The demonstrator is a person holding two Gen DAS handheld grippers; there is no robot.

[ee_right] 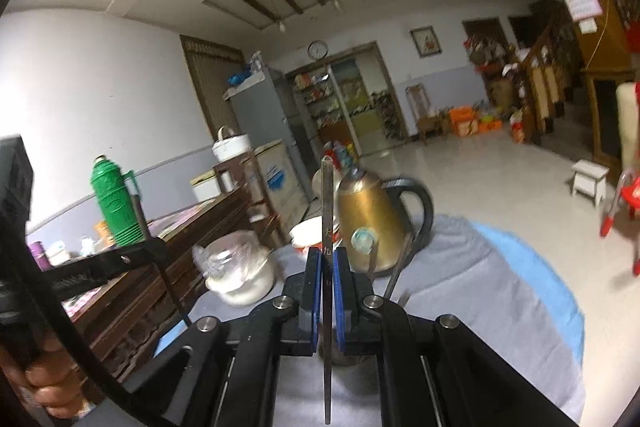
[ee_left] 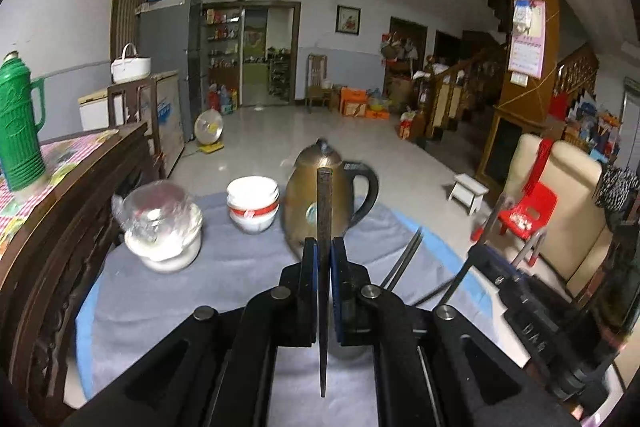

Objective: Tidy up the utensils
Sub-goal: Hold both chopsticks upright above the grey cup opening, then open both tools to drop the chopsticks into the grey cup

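Note:
In the left wrist view my left gripper [ee_left: 324, 243] is shut on a dark chopstick [ee_left: 324, 203] that stands upright between the blue pads. My right gripper [ee_right: 327, 253] is shut on a thin grey metal chopstick [ee_right: 327, 195], also upright. Both are raised above a table under a grey cloth [ee_left: 200, 287]. More thin sticks [ee_left: 405, 259] [ee_right: 396, 267] slant up just right of each gripper. They seem to rise from a metal cup [ee_right: 350, 359], mostly hidden under the fingers. A hand [ee_right: 48, 387] shows at lower left.
A gold kettle [ee_left: 316, 195] [ee_right: 368, 215] with a black handle stands just beyond the grippers. Left of it are stacked white bowls [ee_left: 252, 205] and a plastic-wrapped jar [ee_left: 160, 227]. A dark wooden table with a green thermos [ee_left: 20, 123] borders the left. Open floor lies beyond.

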